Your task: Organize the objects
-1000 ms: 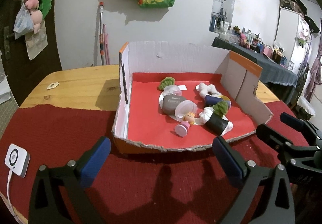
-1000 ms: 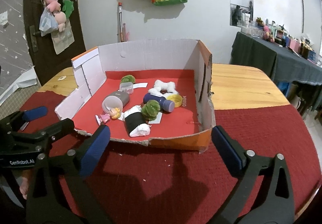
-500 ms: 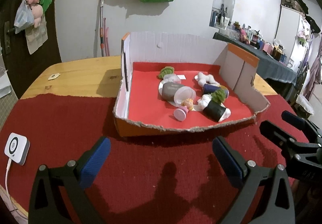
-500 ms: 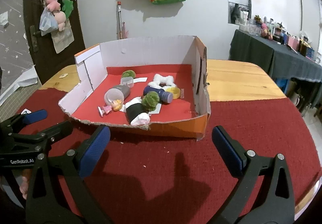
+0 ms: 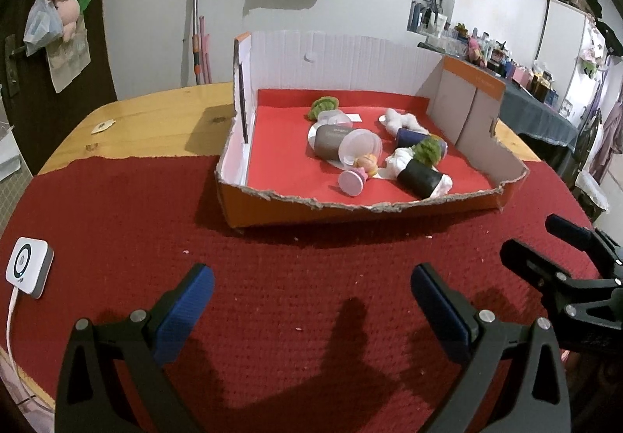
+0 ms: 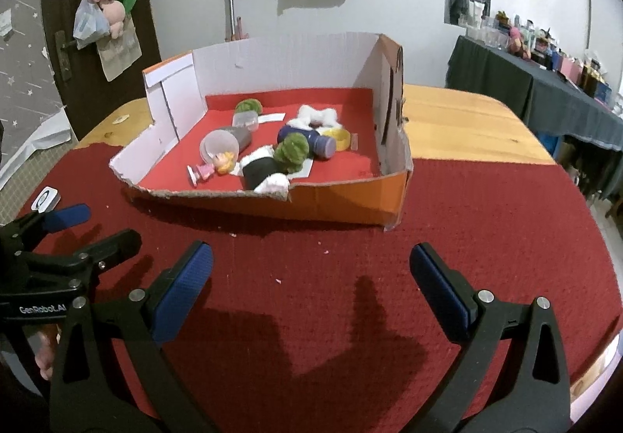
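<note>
Both hand-held grippers, left [image 5: 311,300] and right [image 6: 311,277], released, empty, over worktop [image 5: 117,222]. Box [image 5: 350,205] w/ toys at 12 o'clock.

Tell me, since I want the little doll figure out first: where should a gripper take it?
Grip the doll across its narrow pink body, between head and round base. It lies on its side near the box's torn low front edge, so come from above over that edge, probably with the left gripper.
</note>
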Demonstrator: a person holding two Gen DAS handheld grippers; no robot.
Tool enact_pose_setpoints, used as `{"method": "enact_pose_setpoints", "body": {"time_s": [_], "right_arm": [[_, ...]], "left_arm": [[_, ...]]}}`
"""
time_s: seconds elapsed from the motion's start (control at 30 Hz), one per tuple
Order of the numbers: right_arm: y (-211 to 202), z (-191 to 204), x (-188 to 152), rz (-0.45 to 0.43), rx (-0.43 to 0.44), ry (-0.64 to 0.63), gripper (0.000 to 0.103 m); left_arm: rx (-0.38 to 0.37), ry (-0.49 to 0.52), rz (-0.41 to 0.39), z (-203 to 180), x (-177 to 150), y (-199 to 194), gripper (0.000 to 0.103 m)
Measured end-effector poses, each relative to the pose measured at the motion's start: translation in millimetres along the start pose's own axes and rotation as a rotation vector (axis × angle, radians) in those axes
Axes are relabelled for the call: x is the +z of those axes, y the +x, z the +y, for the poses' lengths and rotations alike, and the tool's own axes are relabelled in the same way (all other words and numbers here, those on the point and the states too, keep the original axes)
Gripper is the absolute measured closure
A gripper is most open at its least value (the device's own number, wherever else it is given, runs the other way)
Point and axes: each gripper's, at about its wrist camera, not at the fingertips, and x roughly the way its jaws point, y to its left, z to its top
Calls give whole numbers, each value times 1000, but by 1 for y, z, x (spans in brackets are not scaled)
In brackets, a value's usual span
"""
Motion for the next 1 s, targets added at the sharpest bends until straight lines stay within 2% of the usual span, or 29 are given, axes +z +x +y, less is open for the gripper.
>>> {"method": "enact_pose_setpoints", "body": {"time_s": [0.37, 0.7, 1.0], "right_arm": [[14, -1, -15, 57, -2, -5, 0], [19, -3, -19, 66, -10, -3, 0], [22, -4, -22, 74, -10, -4, 0]], "left_arm": [[1, 10, 50, 2, -10, 11, 0], [1, 10, 82, 1, -15, 20, 0], [11, 14, 78, 0, -16, 22, 0]]}}
